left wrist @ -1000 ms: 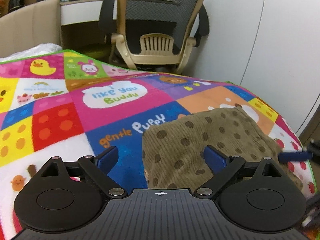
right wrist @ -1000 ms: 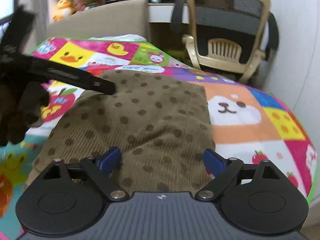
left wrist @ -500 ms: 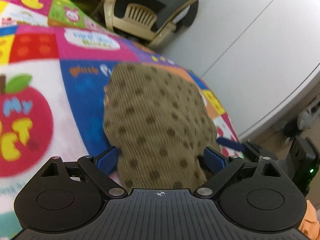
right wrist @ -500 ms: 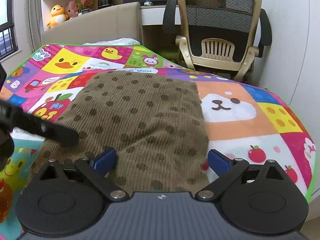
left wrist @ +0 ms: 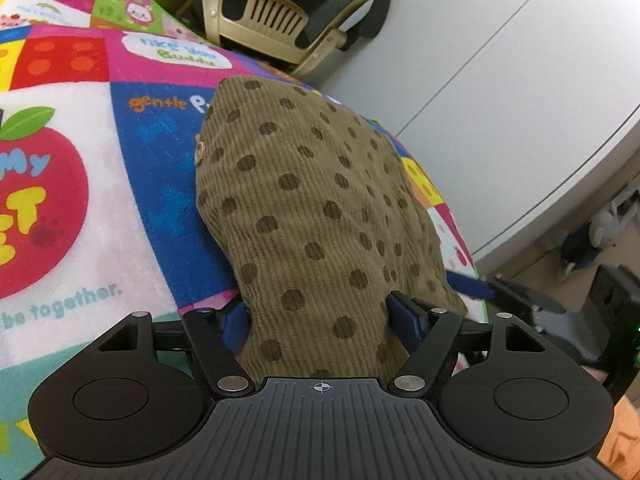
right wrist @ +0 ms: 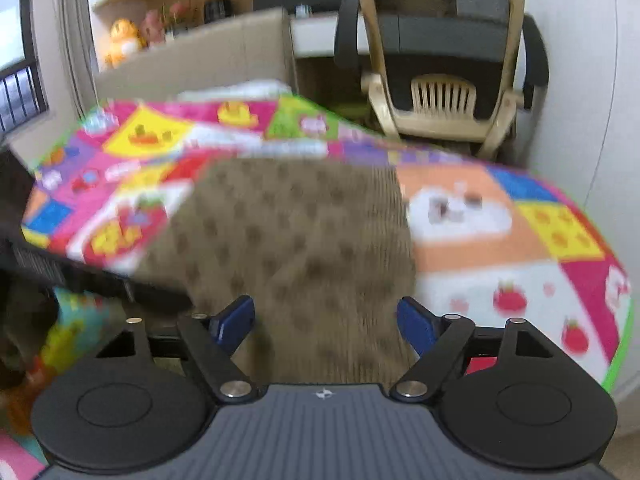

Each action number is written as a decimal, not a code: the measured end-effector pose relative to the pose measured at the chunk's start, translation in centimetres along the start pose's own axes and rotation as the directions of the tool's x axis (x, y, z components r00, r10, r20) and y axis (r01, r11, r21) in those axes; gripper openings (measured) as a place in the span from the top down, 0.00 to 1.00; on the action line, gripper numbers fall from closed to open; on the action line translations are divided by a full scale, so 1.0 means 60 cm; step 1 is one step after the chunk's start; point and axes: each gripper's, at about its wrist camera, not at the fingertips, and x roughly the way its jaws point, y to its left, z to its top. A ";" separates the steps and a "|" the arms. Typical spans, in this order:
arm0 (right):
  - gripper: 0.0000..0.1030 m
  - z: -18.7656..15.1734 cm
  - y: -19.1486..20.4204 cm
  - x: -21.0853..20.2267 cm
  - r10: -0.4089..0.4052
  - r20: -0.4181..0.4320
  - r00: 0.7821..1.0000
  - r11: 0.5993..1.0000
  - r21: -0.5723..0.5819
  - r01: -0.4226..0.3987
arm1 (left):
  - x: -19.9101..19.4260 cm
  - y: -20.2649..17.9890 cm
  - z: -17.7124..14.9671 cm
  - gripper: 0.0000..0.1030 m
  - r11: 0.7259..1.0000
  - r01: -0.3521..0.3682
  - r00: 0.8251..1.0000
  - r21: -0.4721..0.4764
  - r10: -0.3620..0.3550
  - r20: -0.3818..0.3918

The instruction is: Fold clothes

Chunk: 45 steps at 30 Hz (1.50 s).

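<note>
A brown corduroy garment (left wrist: 320, 200) with dark dots lies spread on a colourful cartoon mat (left wrist: 60, 200). My left gripper (left wrist: 320, 320) sits at the garment's near left corner. Its jaws are closing, and a raised bunch of the cloth fills the gap between the blue pads (left wrist: 406, 314). The right wrist view is blurred. There my right gripper (right wrist: 326, 320) is at the near right edge of the garment (right wrist: 304, 232), also closing with cloth between its pads. Each gripper shows in the other's view: the right gripper's blue finger (left wrist: 468, 284) and the left gripper's black arm (right wrist: 80, 276).
A beige mesh office chair (right wrist: 440, 60) stands beyond the far side of the mat (right wrist: 520, 240), beside a white wall (left wrist: 500, 60). The mat's green edge (right wrist: 624, 340) drops off at the right. Plush toys (right wrist: 120, 40) sit on a shelf behind a beige headboard.
The left gripper swung right and tipped down onto the garment's near corner. Both pairs of jaws have narrowed around the cloth. The right view has turned blurred, with the gripper slightly raised.
</note>
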 end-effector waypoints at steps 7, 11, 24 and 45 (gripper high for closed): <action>0.26 -0.021 0.014 0.040 -0.063 -0.029 0.998 0.993 -0.103 0.060 | -0.016 -0.009 0.001 0.26 1.000 -0.020 1.000 0.012 0.020 -0.001; 0.32 -0.009 0.029 0.001 -0.032 0.031 0.999 0.995 -0.097 0.035 | -0.057 0.002 -0.008 0.26 1.000 -0.010 1.000 -0.010 0.010 0.029; 0.35 -0.103 0.265 0.002 0.080 0.033 0.996 0.544 -0.839 -0.015 | -0.150 0.041 0.018 0.10 0.991 -0.083 0.975 -0.108 0.103 0.199; 1.00 -0.024 0.200 -0.077 0.113 0.057 0.992 0.837 -0.544 -0.064 | -0.193 0.080 0.004 0.09 0.976 -0.069 0.965 -0.208 0.118 0.233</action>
